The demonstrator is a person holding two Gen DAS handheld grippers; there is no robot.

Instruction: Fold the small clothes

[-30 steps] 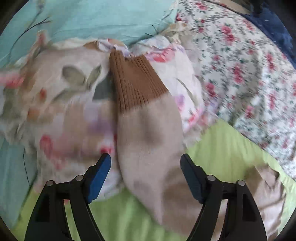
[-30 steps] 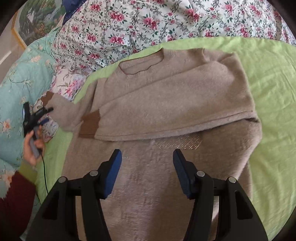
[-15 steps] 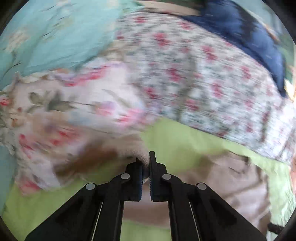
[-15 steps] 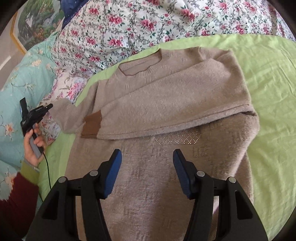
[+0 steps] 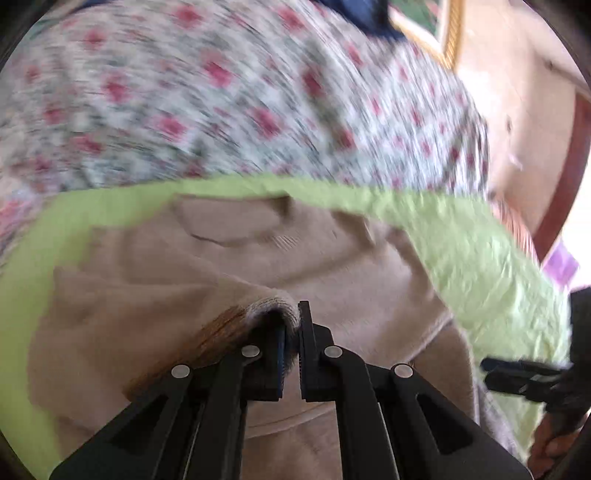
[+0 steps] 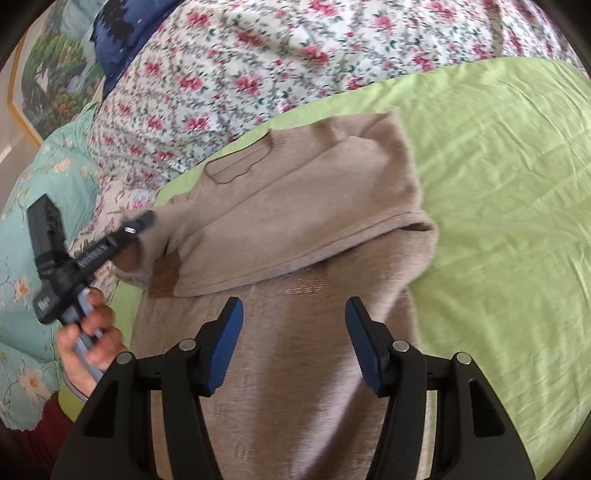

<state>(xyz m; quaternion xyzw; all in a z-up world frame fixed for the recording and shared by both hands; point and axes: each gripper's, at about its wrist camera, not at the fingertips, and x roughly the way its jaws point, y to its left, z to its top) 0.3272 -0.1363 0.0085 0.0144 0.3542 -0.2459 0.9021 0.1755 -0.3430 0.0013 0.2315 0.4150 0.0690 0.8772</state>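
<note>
A beige knit sweater (image 6: 295,221) with brown cuffs lies on the green sheet (image 6: 498,184), one sleeve folded across its chest. My left gripper (image 5: 291,332) is shut on the other sleeve near its brown cuff (image 5: 218,332) and holds it over the sweater's body (image 5: 295,251). It also shows in the right wrist view (image 6: 144,219), at the sweater's left side. My right gripper (image 6: 293,343) is open and empty above the sweater's lower body. It shows at the right edge of the left wrist view (image 5: 517,373).
A floral quilt (image 6: 258,66) is bunched beyond the sweater's collar. A teal floral blanket (image 6: 22,229) lies at the left. A dark blue cloth (image 6: 122,33) and a framed picture (image 6: 48,85) are at the far left.
My left gripper closed on the sleeve near the cuff and carried it from the quilt at the left in over the sweater's body. The right gripper stayed open and nearly still.
</note>
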